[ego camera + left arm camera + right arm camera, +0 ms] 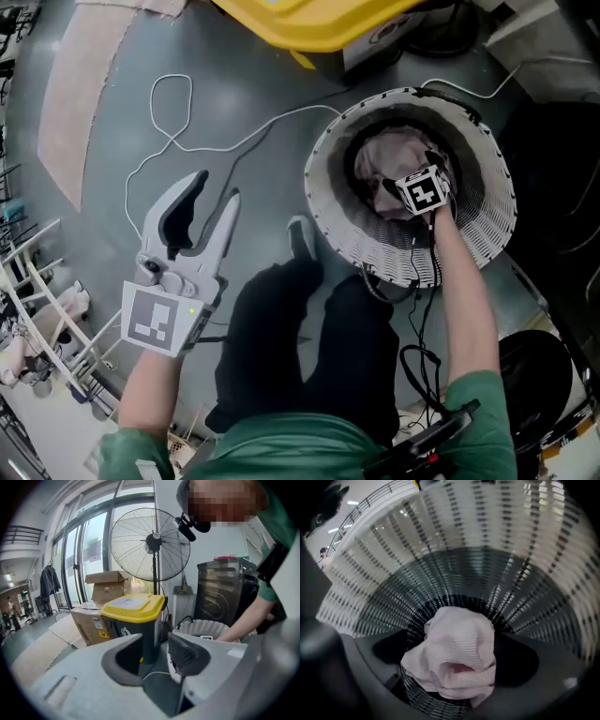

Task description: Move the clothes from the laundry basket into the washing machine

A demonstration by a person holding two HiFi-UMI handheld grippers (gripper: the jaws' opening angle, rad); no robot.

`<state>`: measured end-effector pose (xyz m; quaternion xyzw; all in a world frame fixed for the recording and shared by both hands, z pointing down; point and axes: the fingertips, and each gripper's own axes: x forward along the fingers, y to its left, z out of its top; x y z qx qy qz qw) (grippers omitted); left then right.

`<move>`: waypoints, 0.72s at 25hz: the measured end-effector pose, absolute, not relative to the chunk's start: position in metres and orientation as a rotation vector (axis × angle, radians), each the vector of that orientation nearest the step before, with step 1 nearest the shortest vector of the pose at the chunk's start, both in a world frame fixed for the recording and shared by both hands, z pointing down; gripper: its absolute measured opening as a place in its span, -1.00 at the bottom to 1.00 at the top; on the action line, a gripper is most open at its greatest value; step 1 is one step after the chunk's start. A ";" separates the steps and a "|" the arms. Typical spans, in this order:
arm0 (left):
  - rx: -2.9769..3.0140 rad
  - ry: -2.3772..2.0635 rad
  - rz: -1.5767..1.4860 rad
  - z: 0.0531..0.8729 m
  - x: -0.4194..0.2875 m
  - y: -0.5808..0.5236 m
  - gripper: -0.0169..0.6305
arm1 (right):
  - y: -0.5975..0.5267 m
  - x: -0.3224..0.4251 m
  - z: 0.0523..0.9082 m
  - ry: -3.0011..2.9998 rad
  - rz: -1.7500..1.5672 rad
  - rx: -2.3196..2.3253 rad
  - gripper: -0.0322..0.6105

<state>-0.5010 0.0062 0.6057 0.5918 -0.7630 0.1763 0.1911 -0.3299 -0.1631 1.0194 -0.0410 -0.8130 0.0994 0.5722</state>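
1. While the left tool (216, 187) hangs spread and empty over the floor, well apart from the laundry basket (492, 230), the head view shows the right tool (422, 194) down inside it, over the pink garment (380, 164).
2. Left gripper view: the left tool (154, 641) gapes on nothing. The laundry basket (201, 629) lies ahead and to the right, with the likely washing machine (224, 595) behind it.
3. Right gripper view: the right tool (454, 656) is spread, with the crumpled pink garment (457, 632) straight ahead between its jaws, unpinched. The right hand is clearly nearer.
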 end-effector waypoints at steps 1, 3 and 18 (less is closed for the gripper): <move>1.650 -2.134 0.499 0.618 -0.501 0.009 -0.43 | -0.161 -0.325 1.041 -1.865 0.221 -0.106 0.84; 1.630 -2.129 0.504 0.638 -0.503 0.016 -0.43 | -0.157 -0.314 1.080 -1.790 0.187 -0.116 0.84; 1.598 -2.149 0.523 0.630 -0.499 0.040 -0.51 | -0.148 -0.300 1.079 -1.783 0.373 -0.030 -0.81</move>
